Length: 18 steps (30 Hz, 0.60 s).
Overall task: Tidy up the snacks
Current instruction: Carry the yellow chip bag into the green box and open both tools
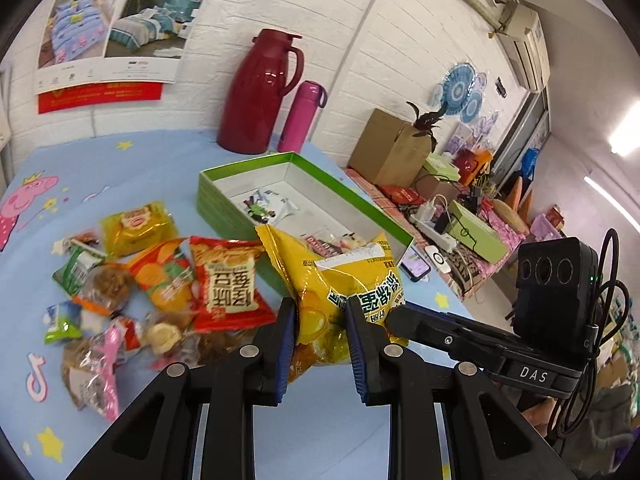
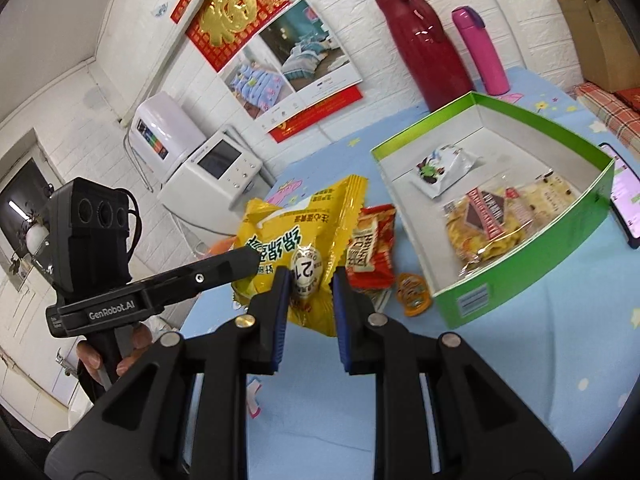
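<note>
Together, the left hand-held gripper [image 1: 320, 320] and right hand-held gripper [image 2: 308, 284] each clamp the yellow snack bag [image 1: 340, 276] beside the green box [image 1: 240, 204].

white brick wall [image 1: 312, 20], bedding calendar [image 1: 116, 28], blue cartoon tablecloth [image 1: 140, 168], lit ceiling tube [image 1: 626, 136]

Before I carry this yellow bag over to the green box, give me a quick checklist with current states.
1. Left gripper closed on the yellow bag: ok.
2. Right gripper closed on the same bag: ok, both hold it.
3. Bag lifted off the table: cannot tell.
4. Green box open with free floor space: ok, only a white packet and a clear cracker bag lie inside.
5. Orange jelly cup beside the box wall, near the path: not ok, may get knocked.
6. Phone just beyond the box: watch it.
</note>
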Tool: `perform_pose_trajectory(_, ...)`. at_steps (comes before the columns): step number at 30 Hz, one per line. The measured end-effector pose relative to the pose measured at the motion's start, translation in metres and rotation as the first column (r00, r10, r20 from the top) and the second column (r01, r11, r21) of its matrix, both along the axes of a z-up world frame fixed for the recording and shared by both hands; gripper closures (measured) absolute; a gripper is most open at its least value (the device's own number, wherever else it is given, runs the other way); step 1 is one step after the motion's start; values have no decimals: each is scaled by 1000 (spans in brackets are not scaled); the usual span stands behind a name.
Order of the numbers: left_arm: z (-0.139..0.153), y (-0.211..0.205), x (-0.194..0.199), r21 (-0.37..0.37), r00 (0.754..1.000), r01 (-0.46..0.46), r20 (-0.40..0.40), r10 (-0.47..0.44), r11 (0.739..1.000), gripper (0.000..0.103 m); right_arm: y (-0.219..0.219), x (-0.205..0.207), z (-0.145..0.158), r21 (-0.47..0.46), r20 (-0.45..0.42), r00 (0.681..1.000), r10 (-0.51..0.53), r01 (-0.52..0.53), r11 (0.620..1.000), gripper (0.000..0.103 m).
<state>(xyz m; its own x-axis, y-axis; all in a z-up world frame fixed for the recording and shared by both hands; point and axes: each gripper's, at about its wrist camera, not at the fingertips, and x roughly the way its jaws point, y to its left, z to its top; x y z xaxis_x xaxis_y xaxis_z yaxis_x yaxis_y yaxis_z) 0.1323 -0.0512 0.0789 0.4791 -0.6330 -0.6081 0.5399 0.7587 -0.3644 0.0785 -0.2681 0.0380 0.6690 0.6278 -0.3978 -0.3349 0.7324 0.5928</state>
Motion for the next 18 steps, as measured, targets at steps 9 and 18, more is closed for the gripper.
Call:
perform_pose_trajectory(9, -5, -72, 53, 10, 996, 91, -14, -90, 996, 79, -65, 28, -8, 21, -21, 990, -136, 137, 990, 80)
perform_pose_trajectory(18, -26, -111, 105, 38, 994, 103, -43, -102, 994, 79, -95, 73, -21, -31, -54, 979, -196, 194, 980, 79)
